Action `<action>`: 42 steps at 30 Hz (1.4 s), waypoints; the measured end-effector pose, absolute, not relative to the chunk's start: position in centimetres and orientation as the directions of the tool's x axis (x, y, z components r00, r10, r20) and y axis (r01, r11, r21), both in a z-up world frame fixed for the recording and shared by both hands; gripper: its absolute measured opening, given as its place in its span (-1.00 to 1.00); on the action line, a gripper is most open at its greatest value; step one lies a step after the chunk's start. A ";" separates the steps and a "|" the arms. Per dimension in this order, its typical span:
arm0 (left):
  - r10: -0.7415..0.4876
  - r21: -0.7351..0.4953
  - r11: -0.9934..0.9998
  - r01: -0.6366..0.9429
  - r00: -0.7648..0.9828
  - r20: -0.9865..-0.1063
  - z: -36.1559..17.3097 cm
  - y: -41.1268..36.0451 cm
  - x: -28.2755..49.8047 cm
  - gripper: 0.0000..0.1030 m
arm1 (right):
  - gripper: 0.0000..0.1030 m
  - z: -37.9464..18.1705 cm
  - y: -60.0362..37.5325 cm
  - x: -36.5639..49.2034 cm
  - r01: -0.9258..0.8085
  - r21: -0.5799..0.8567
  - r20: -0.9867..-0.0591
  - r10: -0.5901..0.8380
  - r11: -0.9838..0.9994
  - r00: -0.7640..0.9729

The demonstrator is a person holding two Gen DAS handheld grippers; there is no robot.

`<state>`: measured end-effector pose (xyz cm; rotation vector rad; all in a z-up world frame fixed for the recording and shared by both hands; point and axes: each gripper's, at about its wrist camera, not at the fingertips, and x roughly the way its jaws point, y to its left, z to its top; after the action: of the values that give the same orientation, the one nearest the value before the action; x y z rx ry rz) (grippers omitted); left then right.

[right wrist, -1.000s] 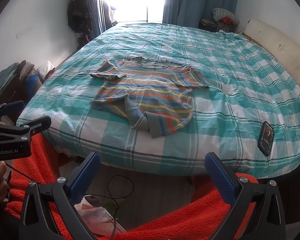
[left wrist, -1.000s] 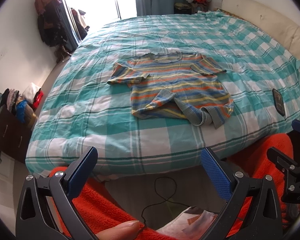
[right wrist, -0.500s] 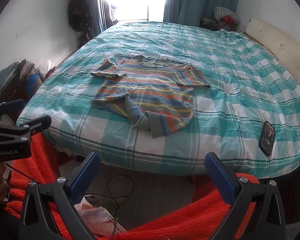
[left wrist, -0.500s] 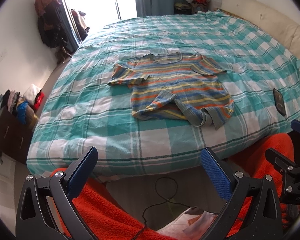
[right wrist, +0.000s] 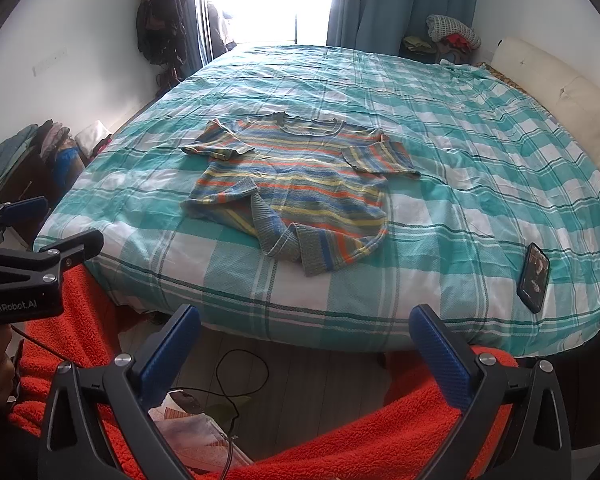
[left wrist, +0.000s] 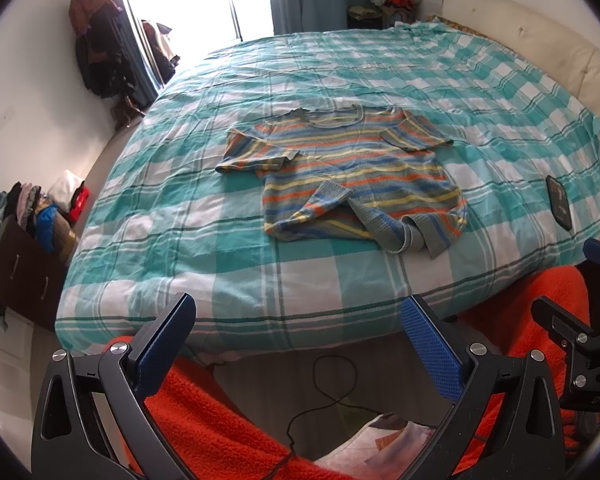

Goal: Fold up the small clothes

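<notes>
Bed: wide, covered by a teal-and-white checked sheet, filling most of both views; a cream headboard runs along its right side.

Orange fleece: spread low in the foreground, under both tools, short of the bed edge.

Striped sweater: short-sleeved knit in blue, orange and yellow bands, lying flat near the middle of the bed, neckline away from the cameras. Both sleeves are folded in over the body; the lower hem is crumpled, with one corner turned up. Nothing touches it.

Left gripper: held low before the bed's near edge, level, pointing at the sweater, well apart from it; blue-padded fingers spread wide, nothing between them.

Right gripper: same low pose beside it, fingers likewise spread wide and empty.

Dark cabinet: left of the bed, clothes heaped on top.

Phone: dark, lying on the sheet near the right corner, well apart from the sweater.

Black cable: looped on the floor.
</notes>
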<state>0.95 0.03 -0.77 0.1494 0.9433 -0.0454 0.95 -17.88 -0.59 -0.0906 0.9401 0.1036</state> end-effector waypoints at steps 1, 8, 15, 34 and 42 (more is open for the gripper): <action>0.031 0.112 0.988 0.103 0.587 -0.809 -0.8 0.0 0.9 0.99 | 1.00 -0.6 -17.9 0.9 -0.126 -0.031 -0.809 0.050 0.991 0.586; 0.048 0.121 0.989 0.088 0.579 -0.814 -1.0 0.2 0.9 0.99 | 1.00 -0.5 -17.8 0.6 -0.135 -0.030 -0.811 0.055 0.990 0.583; 0.051 0.123 0.989 0.087 0.577 -0.815 -1.1 0.3 0.9 0.99 | 1.00 -0.4 -17.6 0.5 -0.134 -0.034 -0.810 0.051 0.990 0.584; 0.066 0.142 0.986 0.090 0.570 -0.819 -1.4 -0.2 0.8 0.99 | 1.00 -0.5 -17.6 0.5 -0.134 -0.031 -0.812 0.053 0.991 0.581; 0.067 0.144 0.985 0.091 0.569 -0.820 -1.5 -0.1 0.7 0.99 | 1.00 -0.4 -17.5 0.5 -0.133 -0.031 -0.812 0.053 0.991 0.581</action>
<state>0.72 -0.12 -1.50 0.1774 0.9667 -0.0147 0.51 -17.54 -0.45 -0.0920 0.9451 0.1089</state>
